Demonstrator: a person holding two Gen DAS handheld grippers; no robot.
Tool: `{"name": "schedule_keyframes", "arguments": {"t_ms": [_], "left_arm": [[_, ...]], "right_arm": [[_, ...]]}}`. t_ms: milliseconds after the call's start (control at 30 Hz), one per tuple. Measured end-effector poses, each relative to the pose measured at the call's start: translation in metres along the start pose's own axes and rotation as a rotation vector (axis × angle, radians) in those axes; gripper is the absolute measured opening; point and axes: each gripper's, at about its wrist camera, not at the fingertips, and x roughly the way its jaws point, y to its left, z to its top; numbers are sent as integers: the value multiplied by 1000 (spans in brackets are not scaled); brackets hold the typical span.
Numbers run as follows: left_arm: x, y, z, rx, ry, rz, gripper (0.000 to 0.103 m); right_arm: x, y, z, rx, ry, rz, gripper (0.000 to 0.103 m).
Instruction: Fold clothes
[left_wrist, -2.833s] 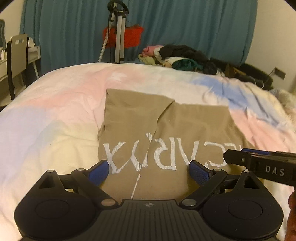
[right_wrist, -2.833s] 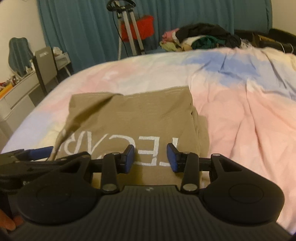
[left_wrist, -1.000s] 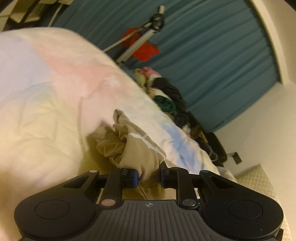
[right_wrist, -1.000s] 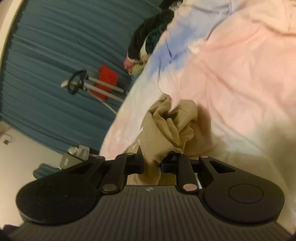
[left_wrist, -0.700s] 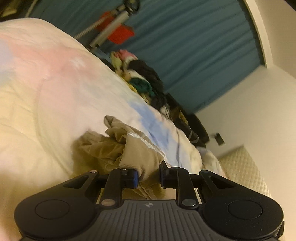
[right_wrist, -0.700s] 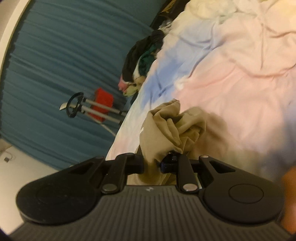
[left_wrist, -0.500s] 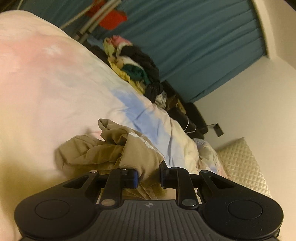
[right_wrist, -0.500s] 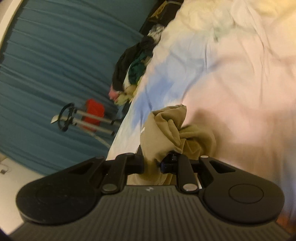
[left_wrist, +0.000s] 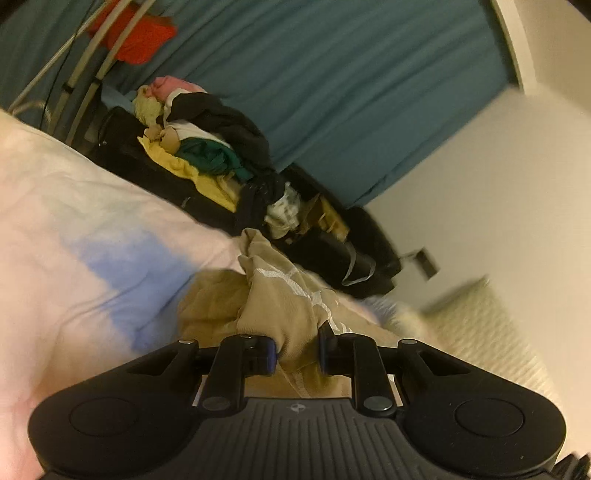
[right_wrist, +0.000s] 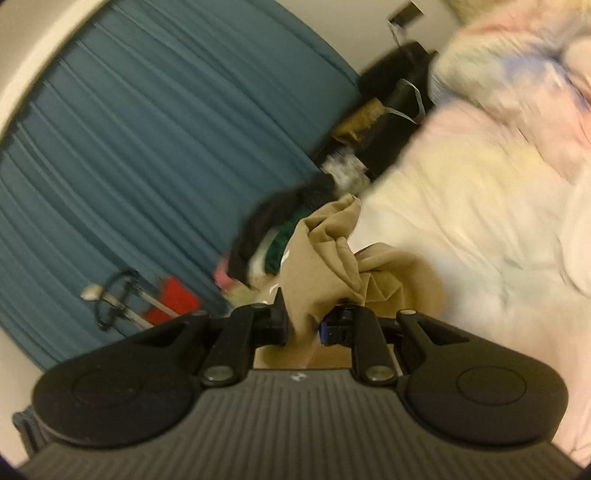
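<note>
- Two grippers grasp one tan shirt (left_wrist: 284, 306): our left gripper (left_wrist: 297, 349) and right gripper (right_wrist: 303, 325) are each clenched on a bunch of its cloth.
- We judge the fold finished and the shirt now being carried; setting it down remains.
- More clothes (left_wrist: 207, 147) wait beyond the bed's far edge.
- Bunched and creased, the shirt hangs over the pastel bed (left_wrist: 74, 229), its white print partly showing.

Tan garment (left_wrist: 280, 306) lower part hidden behind left hand-held gripper (left_wrist: 297, 349).
</note>
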Motion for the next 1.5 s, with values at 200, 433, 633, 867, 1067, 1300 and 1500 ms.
{"name": "schedule_keyframes", "arguments": {"t_ms": [200,433,633,867,1067,1300,1500], "left_arm": [[18,54,-74,63,158,127,21],[-1,48,-89,175,191,191,28],[-68,5,-80,304,136,181,42],[-170,-58,-77,449,15,123,84],[-252,-87,-92,550,-75,103,103],[-324,-81,-120,566,-173,96,103],[-360,-57,-139,559,-223,142,103]], "right_arm": [[8,-80,-81,84,170,-123,18],[-16,-76,-101,124,204,-210,22],[-69,-34,-90,-11,195,-223,21],[-144,40,-86,-253,116,-153,26],[-210,91,-109,-486,-32,-86,103],[-253,105,-141,-553,-66,-26,103],[-268,97,-171,-585,-119,-14,103]]}}
